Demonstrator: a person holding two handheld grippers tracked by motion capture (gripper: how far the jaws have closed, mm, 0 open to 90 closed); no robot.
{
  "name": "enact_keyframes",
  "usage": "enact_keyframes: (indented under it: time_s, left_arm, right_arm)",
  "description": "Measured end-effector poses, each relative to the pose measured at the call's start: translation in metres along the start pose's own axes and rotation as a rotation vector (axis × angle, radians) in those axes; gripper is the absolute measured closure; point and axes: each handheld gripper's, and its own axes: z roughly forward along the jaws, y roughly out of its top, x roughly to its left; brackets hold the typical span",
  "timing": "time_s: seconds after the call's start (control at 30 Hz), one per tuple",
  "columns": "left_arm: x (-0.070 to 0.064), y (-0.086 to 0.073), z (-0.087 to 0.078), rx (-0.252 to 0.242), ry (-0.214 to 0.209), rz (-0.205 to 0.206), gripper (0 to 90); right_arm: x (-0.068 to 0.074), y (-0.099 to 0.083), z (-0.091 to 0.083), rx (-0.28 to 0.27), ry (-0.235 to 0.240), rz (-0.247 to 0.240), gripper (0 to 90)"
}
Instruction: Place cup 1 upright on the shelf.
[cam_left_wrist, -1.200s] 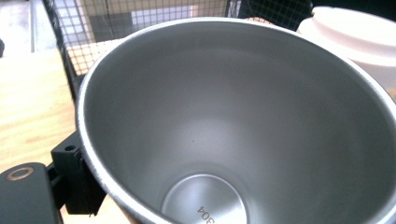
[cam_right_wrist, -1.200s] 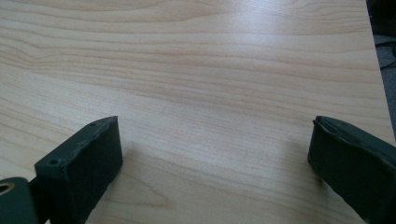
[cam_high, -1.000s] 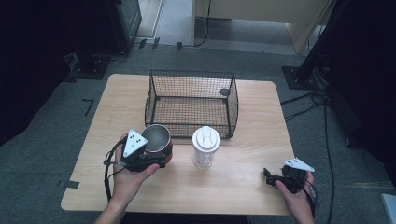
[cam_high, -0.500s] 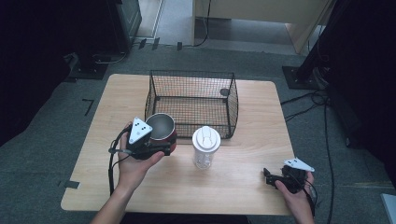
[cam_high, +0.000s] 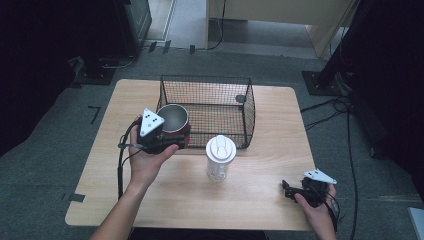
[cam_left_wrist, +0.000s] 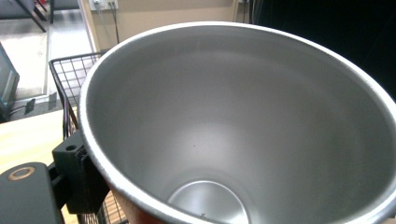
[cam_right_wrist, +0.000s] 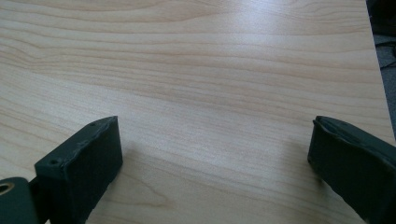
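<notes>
Right gripper parked near the counter edge, jaws spread wide over bare wood, just idling. Left gripper clamped on the metal cup, raised at the wire basket rim, probably for dropping in. Closer to the basket than half a second back.
</notes>
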Motion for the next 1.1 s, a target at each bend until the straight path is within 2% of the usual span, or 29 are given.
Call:
enact_keyframes:
  time_s: [0.23,0.33,0.6,0.83,0.93,0.97,1.1]
  left_arm:
    - [0.004,0.01,0.011,-0.023,0.019,-0.006,7.3]
    - [0.007,0.013,0.018,-0.035,0.032,-0.022,7.4]
    - [0.009,0.018,0.042,-0.041,0.064,-0.042,7.4]
    - [0.012,0.012,0.062,-0.022,0.12,-0.045,7.3]
    - [0.013,0.01,0.066,-0.02,0.138,-0.032,7.3]
    - [0.013,0.007,0.071,-0.021,0.155,-0.026,7.3]
    - [0.013,0.001,0.079,-0.006,0.168,-0.02,7.3]
  right_arm:
    - [0.0,0.0,0.0,0.0,0.0,0.0,2.7]
    - [0.0,0.0,0.0,0.0,0.0,0.0,2.7]
    - [0.0,0.0,0.0,-0.001,0.0,-0.001,2.7]
    - [0.0,0.0,0.0,0.0,0.002,-0.003,2.8]
    - [0.0,0.0,0.0,0.0,0.003,-0.003,2.8]
    - [0.0,0.0,0.0,0.0,0.003,-0.003,2.8]
    - [0.0,0.0,0.0,0.0,0.003,-0.003,2.8]
